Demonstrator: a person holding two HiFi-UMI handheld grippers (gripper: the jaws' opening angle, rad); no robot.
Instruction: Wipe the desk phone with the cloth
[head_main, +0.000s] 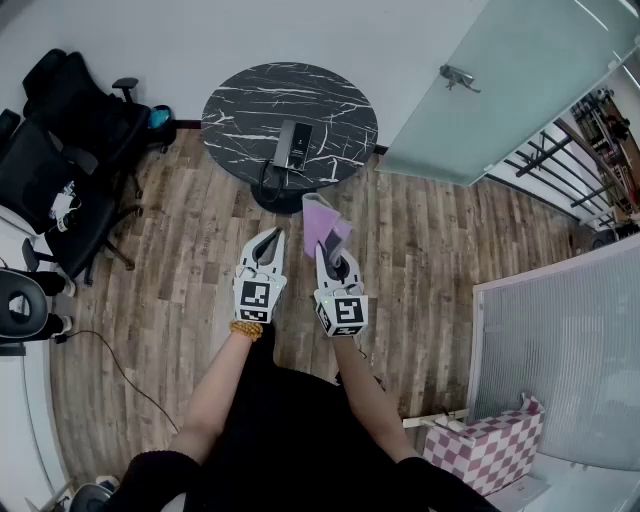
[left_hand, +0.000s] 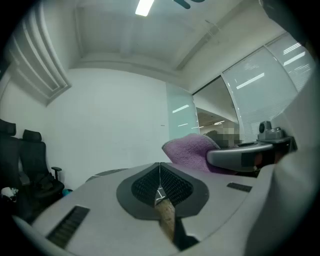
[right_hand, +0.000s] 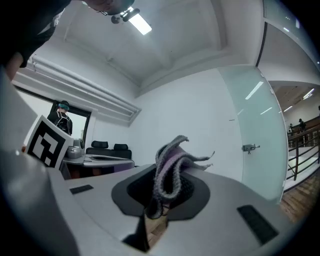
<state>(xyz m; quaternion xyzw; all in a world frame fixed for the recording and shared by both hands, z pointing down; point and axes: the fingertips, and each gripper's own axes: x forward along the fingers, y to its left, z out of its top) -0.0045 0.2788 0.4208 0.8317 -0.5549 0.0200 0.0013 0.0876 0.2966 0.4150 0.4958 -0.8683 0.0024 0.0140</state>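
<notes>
Wood-plank floor (head_main: 170, 300) fills most of the head view, with a round black marbled bench (head_main: 240, 110) standing by the white wall and black office chairs (head_main: 70, 150) off to the left. The desk phone (head_main: 292, 146) lies near the middle of that bench, its cord trailing over the near edge. Both grippers are held side by side over the floor on the near side of the bench, well apart from the phone, which sits beyond their tips. The right gripper (head_main: 328, 256) has its fingers (right_hand: 132, 192) clenched on the purple cloth (head_main: 322, 220). In the right gripper view the folded fabric is pinched between the pads and stands up out of them in loose loops. The left gripper (head_main: 269, 242) is just beside it. Its fingers (left_hand: 145, 184) are pressed together along one seam with nothing between them, and in its own view the cloth shows to the right, apart from them. A frosted glass door (head_main: 500, 80) stands to the right of the bench, and a pink-and-white checked box (head_main: 490, 448) sits at the lower right.
</notes>
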